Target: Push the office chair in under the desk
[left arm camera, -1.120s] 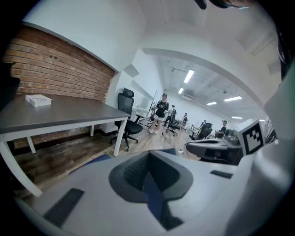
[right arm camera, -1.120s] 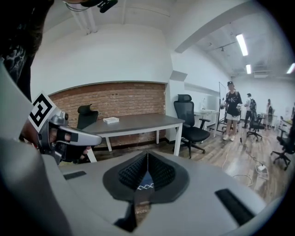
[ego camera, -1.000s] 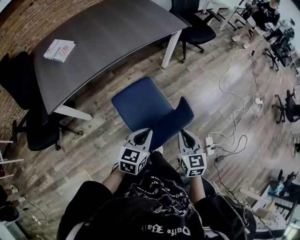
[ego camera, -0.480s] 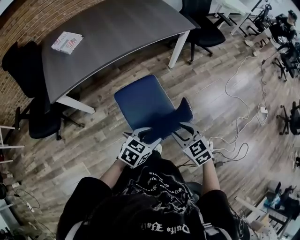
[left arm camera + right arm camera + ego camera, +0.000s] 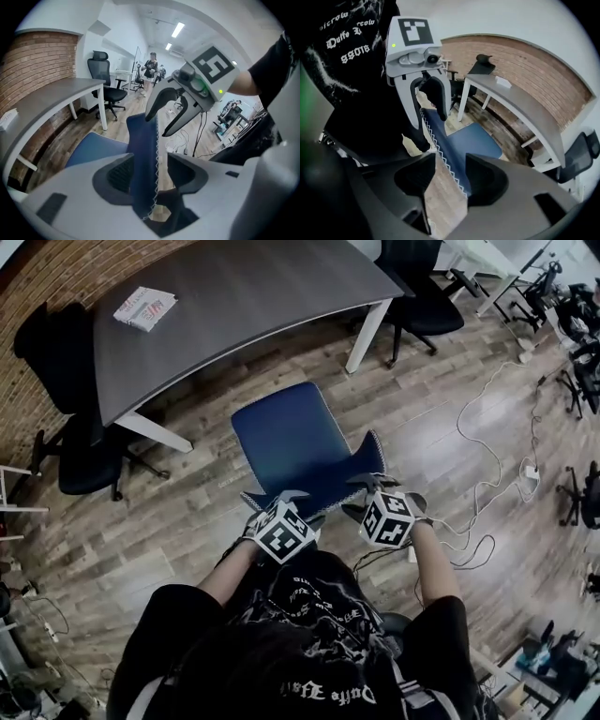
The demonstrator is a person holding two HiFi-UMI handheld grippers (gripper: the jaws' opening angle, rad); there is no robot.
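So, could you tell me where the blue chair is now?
In the head view the chair stands at centre on the floor, just short of the desk, its backrest toward the person.

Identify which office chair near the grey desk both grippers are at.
The blue fabric chair: its backrest top stands between the jaws, just opening, of the left gripper and the right gripper. The black chairs by the grey desk are untouched.
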